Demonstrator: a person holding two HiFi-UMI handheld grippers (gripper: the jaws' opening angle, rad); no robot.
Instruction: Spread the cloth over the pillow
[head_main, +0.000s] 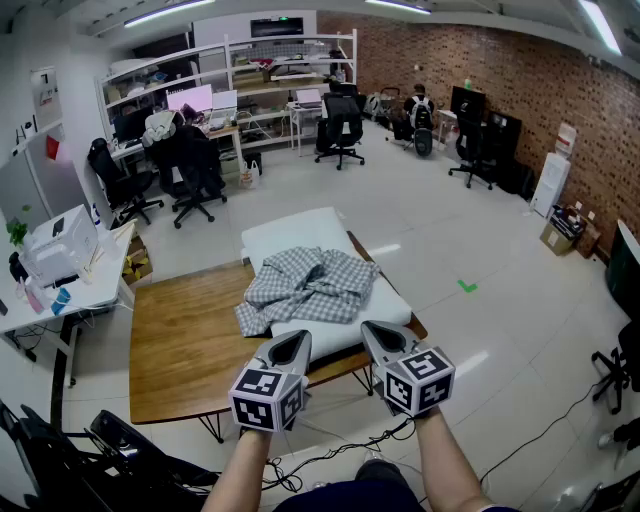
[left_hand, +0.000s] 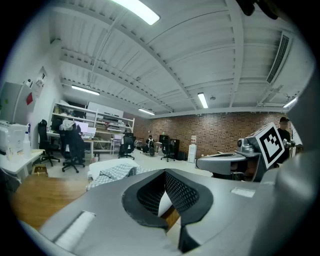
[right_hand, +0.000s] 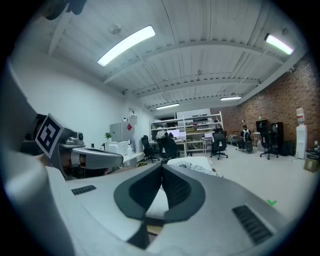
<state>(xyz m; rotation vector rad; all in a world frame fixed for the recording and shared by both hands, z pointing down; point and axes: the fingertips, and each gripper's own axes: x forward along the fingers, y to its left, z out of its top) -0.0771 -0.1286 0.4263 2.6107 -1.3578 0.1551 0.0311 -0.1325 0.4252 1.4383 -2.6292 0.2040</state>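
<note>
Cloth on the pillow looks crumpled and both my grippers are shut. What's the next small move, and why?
Probably open the left gripper jaws and reach toward the cloth at its near-left corner. It lies bunched on the pillow, whose far end is bare, while the right gripper is shut and empty too, short of it.

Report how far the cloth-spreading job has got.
Done: nothing yet. The grey-and-white checked cloth lies crumpled in a heap on the white rectangular pillow, which sits on the brown wooden table. In hand: nothing. The left hand-held gripper and right hand-held gripper are shut, empty and short of the cloth. Left: grasp the cloth's edges and spread it flat over the pillow.
</note>
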